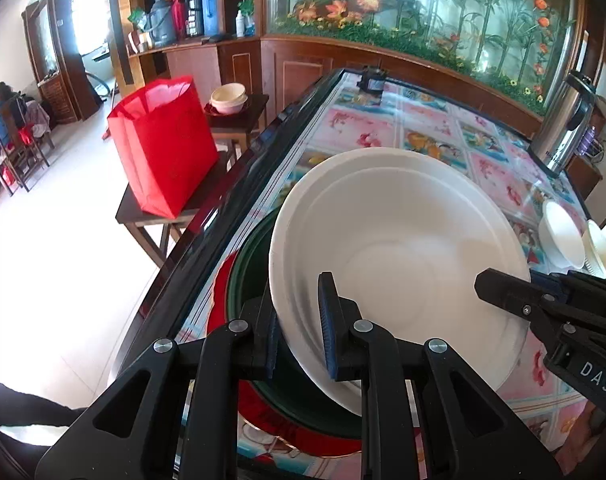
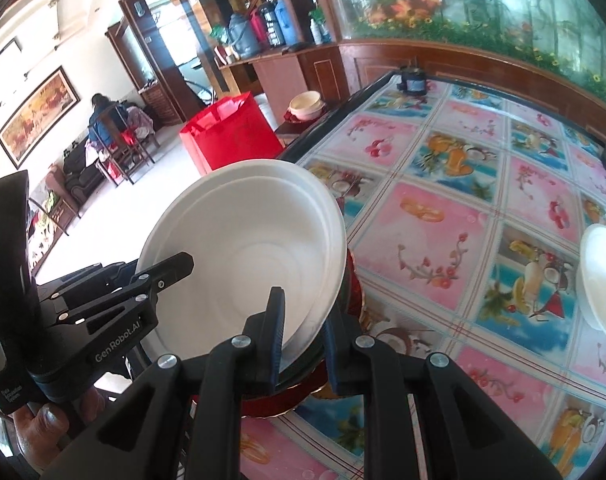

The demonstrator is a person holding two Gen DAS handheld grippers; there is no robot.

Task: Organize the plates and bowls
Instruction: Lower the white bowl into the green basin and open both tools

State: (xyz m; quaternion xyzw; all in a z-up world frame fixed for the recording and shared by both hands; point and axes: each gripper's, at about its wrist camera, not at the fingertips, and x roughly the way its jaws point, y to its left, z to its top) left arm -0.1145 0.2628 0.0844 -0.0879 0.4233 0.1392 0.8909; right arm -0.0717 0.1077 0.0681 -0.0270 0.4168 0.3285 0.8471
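Note:
A large white bowl [image 1: 399,252] is tilted above a dark green bowl [image 1: 247,280] that sits on a red plate [image 1: 219,308] at the table's near left edge. My left gripper [image 1: 301,328] is shut on the white bowl's near-left rim. My right gripper [image 2: 303,340] is shut on the opposite rim of the same white bowl [image 2: 247,252], and shows in the left wrist view [image 1: 503,292]. The green bowl and red plate [image 2: 355,292] are mostly hidden under it.
The table [image 2: 443,216] has a flowered cloth under glass. Small white bowls [image 1: 563,236] stand at the right, seen also in the right wrist view [image 2: 603,280]. A steel thermos [image 1: 563,128] stands far right. A red bag [image 1: 163,144] and stacked bowls [image 1: 229,98] sit on stools left.

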